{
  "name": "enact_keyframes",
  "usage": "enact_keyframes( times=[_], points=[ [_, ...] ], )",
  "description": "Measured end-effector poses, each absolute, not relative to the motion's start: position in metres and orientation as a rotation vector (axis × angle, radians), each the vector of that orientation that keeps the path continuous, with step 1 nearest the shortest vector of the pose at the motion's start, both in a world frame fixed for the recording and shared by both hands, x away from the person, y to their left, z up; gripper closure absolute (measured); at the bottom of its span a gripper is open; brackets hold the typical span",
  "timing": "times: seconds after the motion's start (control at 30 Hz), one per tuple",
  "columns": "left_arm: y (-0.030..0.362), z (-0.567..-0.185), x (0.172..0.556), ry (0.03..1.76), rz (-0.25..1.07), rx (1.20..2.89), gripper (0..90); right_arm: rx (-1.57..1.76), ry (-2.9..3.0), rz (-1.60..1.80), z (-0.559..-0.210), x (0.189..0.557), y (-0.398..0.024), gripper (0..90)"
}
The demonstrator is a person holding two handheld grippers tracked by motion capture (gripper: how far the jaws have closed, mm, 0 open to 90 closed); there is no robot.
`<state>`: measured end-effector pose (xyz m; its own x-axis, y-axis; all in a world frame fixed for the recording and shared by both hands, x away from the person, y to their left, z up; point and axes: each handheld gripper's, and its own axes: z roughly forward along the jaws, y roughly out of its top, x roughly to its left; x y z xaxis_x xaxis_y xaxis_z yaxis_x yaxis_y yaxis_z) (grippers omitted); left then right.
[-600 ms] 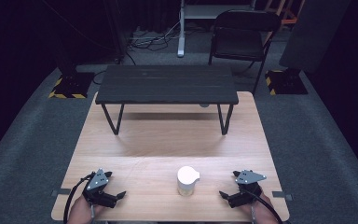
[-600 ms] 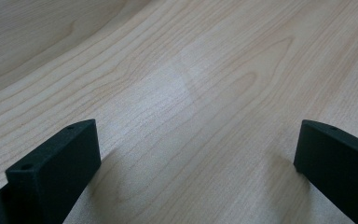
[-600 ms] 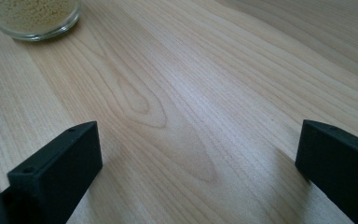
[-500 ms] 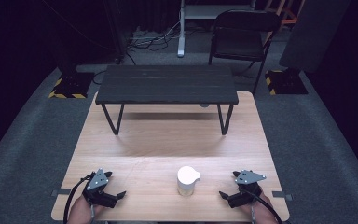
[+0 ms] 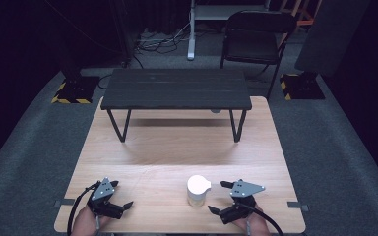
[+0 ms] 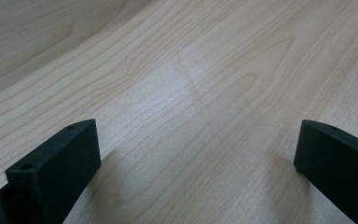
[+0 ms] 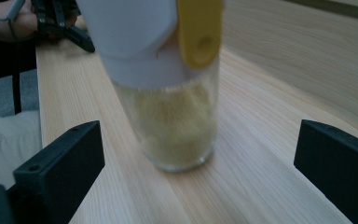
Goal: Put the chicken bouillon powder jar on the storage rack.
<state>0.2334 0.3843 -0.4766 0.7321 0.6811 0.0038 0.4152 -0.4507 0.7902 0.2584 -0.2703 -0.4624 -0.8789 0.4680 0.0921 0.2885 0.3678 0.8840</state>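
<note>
A clear glass jar [image 5: 198,195] with pale yellow grains and a white lid [image 5: 198,184] stands upright near the front edge of the wooden table [image 5: 177,147]. My right gripper [image 5: 217,197] rests on the table just right of it, open and pointing at it. In the right gripper view the jar [image 7: 177,126] stands a little beyond the spread jaws, apart from them, and its lid carries a yellow tab [image 7: 198,32]. My left gripper [image 5: 122,193] lies open at the front left over bare wood [image 6: 177,93], with nothing between its jaws.
A low black bench [image 5: 176,88] stands on black legs across the far half of the table. Beyond the table are a black folding chair [image 5: 258,34] and floor cables. The left gripper [image 7: 60,23] and its hand show past the jar in the right gripper view.
My right gripper has slid left, closer to the jar. The jar and the left gripper have stayed where they were.
</note>
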Motion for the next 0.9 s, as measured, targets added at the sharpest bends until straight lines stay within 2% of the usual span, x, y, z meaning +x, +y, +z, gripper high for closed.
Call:
enact_keyframes(
  times=[0.17,0.27,0.3,0.33,0.6,0.73,0.77,0.83,0.87,0.9],
  points=[
    [0.384,-0.477,0.233,0.825,0.409,2.107,0.3,0.676,2.457,1.5,-0.466,0.263,-0.24,4.2],
    [0.385,-0.477,0.234,0.822,0.407,2.108,0.3,0.649,2.498,1.496,-0.471,0.27,-0.223,22.7],
    [0.385,-0.477,0.234,0.822,0.407,2.108,0.3,0.649,2.498,1.496,-0.471,0.27,-0.223,22.7],
    [0.385,-0.476,0.234,0.821,0.406,2.108,0.3,0.659,2.49,1.46,-0.471,0.266,-0.219,28.2],
    [0.386,-0.477,0.236,0.801,0.397,2.113,0.3,0.702,2.547,1.358,-0.446,0.267,-0.212,30.8],
    [0.387,-0.477,0.236,0.796,0.395,2.113,0.4,0.664,2.493,1.39,-0.407,0.278,-0.212,30.8],
    [0.387,-0.477,0.236,0.796,0.395,2.113,0.4,0.664,2.493,1.39,-0.407,0.278,-0.212,30.8],
    [0.387,-0.477,0.237,0.793,0.393,2.114,0.4,0.628,2.429,1.38,-0.36,0.296,-0.202,30.8],
    [0.387,-0.477,0.237,0.793,0.393,2.114,0.4,0.628,2.429,1.38,-0.36,0.296,-0.202,30.8],
    [0.387,-0.477,0.237,0.792,0.393,2.114,0.4,0.621,2.378,1.394,-0.327,0.314,-0.194,30.8]
  ],
)
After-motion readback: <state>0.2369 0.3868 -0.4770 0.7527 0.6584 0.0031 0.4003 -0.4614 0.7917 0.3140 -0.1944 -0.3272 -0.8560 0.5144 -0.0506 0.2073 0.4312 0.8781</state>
